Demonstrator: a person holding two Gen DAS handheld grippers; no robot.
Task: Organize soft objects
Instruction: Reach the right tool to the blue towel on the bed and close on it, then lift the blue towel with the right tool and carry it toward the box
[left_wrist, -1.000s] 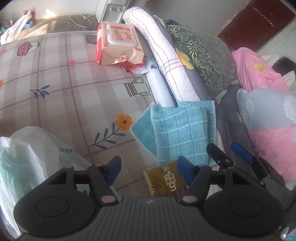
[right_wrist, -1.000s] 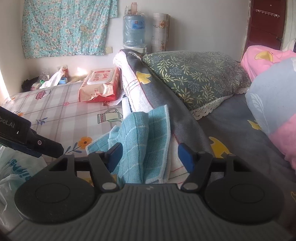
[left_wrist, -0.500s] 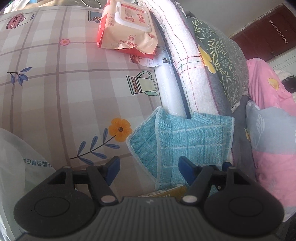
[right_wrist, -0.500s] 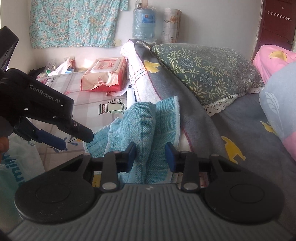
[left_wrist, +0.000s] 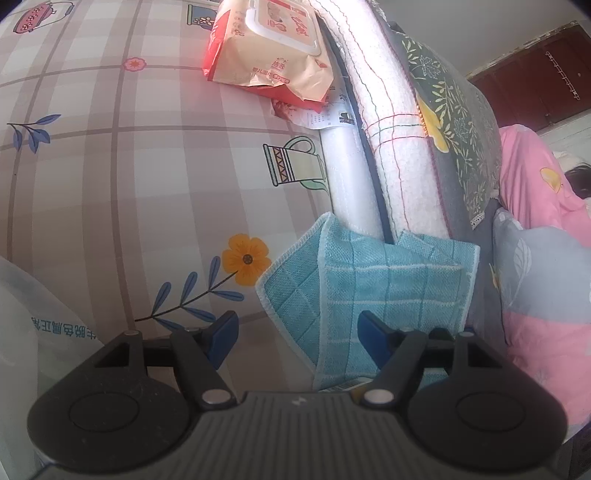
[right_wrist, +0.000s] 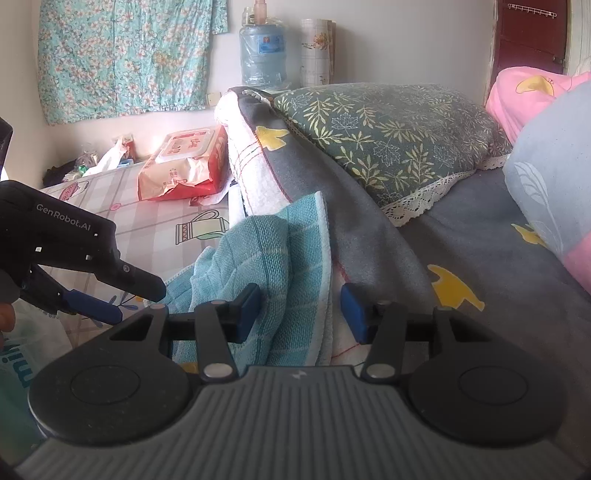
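A blue checked cloth (left_wrist: 373, 284) lies folded over the mattress edge, draped between the patterned sheet (left_wrist: 147, 166) and the grey blanket. It also shows in the right wrist view (right_wrist: 266, 266), bunched up. My left gripper (left_wrist: 297, 332) is open just above the cloth's near left corner. My right gripper (right_wrist: 301, 306) is open, its fingers on either side of the cloth's raised fold, not closed on it. The left gripper's body (right_wrist: 74, 243) shows at the left of the right wrist view.
A wet-wipe pack (left_wrist: 269, 48) lies at the far end of the sheet. A rolled white blanket (left_wrist: 391, 122), a green leafy pillow (right_wrist: 391, 129) and pink bedding (left_wrist: 546, 258) lie to the right. A white plastic bag (left_wrist: 33, 317) sits at near left.
The left gripper moved forward over the cloth; the yellow packet under it is now out of view. The right gripper narrowed around the cloth fold half a second ago, then opened again.
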